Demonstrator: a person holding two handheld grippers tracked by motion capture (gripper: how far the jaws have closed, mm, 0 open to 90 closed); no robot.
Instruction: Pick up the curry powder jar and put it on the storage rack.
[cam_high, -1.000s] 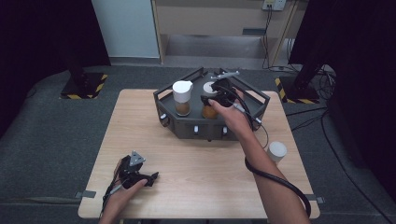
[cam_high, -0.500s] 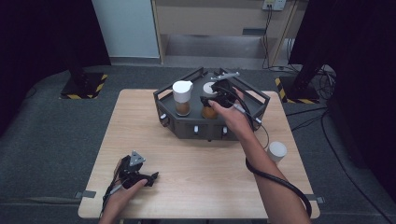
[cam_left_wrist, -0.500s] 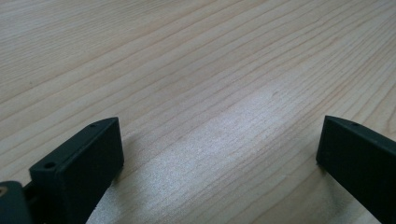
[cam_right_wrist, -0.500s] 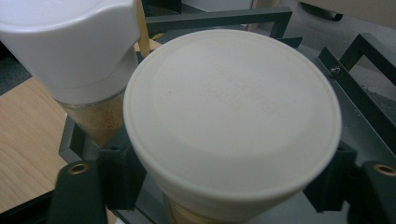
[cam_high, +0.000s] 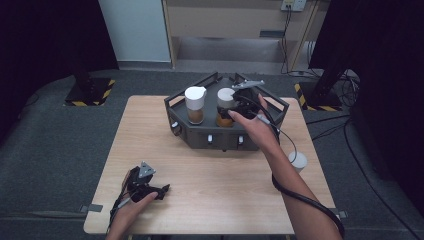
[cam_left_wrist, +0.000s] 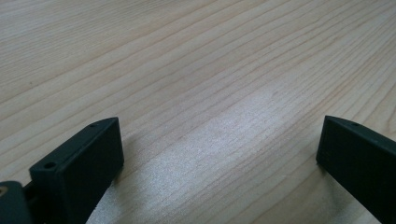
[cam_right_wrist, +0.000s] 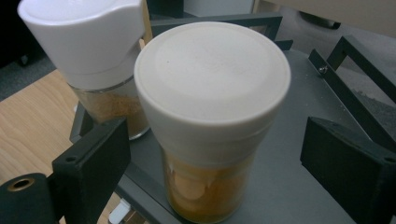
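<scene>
While both grippers' jaws stand released, wood table (cam_high: 210, 200) sits on grey carpet (cam_high: 55, 150), dark room.

- Jars with white lids standing on the rack: two — amber-filled jar (cam_high: 226, 108), brown-spice jar (cam_high: 195, 105).
- Dark grey rack (cam_high: 200, 135): one.
- Small white container (cam_high: 299, 161) at the desk's (cam_high: 210, 170) right edge: one.
- Hand-held tools: two — left tool (cam_high: 162, 189), right tool (cam_high: 227, 111).

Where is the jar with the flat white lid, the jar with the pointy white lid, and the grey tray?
Flat-lid jar (cam_right_wrist: 212, 70): right gripper view, on its lid top.
Pointy-lid jar (cam_right_wrist: 86, 37): right gripper view, on its cap.
Grey tray (cam_high: 210, 137): high view, on its front wall.
</scene>
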